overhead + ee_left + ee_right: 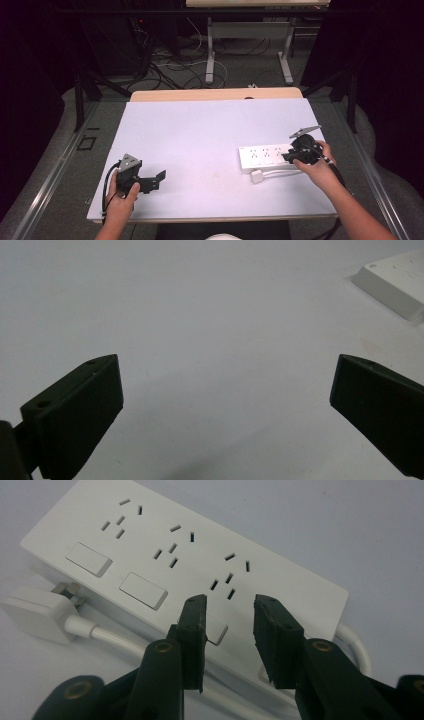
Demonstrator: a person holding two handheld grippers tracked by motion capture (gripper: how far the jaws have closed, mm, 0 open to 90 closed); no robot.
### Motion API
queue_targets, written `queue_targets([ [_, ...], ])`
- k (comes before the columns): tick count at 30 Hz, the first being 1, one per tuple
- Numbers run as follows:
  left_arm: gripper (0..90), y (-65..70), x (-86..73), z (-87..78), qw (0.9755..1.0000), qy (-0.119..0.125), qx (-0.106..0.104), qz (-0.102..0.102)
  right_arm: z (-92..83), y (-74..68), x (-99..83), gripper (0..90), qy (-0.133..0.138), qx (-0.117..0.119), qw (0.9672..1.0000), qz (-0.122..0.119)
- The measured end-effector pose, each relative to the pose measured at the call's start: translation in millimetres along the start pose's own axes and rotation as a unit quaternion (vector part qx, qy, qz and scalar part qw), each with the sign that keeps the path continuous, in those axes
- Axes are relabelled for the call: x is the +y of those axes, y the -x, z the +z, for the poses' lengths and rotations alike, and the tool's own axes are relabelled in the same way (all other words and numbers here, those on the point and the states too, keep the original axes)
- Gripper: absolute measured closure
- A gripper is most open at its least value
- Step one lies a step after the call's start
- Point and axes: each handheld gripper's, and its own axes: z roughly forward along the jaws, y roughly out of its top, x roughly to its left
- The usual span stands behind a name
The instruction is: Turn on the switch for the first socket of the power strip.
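I am bringing my right hand-held gripper (227, 605), jaws narrow and holding nothing, over the power strip (165, 555); its plug (37, 612) is lying unplugged, my left hand-held gripper (225, 390) waiting wide.

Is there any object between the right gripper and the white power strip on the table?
No, nothing visible blocks it. The right gripper hangs directly over the power strip, its jaws partly open above the nearest rocker switch. The strip's own plug and cable lie beside it, off to one side.
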Motion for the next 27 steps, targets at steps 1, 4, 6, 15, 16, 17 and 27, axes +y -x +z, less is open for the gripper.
queue_targets([
  [1,0.4,-0.3,0.1,-0.3,1.0,-0.002,-0.002,0.0,1.0,-0.5,0.6,67.9,-0.001,-0.004,1.0,0.001],
  [4,0.4,0.0,-0.2,0.3,1.0,0.002,0.001,0.0,4.1,-2.3,2.0,72.5,-0.005,-0.008,1.0,0.003],
  [6,0.4,0.5,-0.7,1.1,1.0,0.007,0.005,0.0,5.4,-1.9,2.5,75.1,-0.009,-0.014,0.9999,-0.002],
  [15,0.4,0.3,-0.9,1.0,1.0,0.005,0.004,0.0,12.5,-4.3,3.5,78.8,-0.017,-0.011,0.9994,0.028],
  [16,0.4,0.3,-0.9,1.0,1.0,0.005,0.004,0.0,13.5,-3.6,3.4,79.3,-0.018,-0.011,0.9993,0.031],
  [17,0.4,0.3,-0.8,0.9,1.0,0.004,0.003,0.0,14.0,-3.4,3.5,79.4,-0.019,-0.008,0.9991,0.036],
  [27,0.4,0.5,-1.1,1.2,1.0,0.006,0.004,0.0,17.3,-1.9,4.0,85.0,-0.032,-0.007,0.9978,0.058],
])
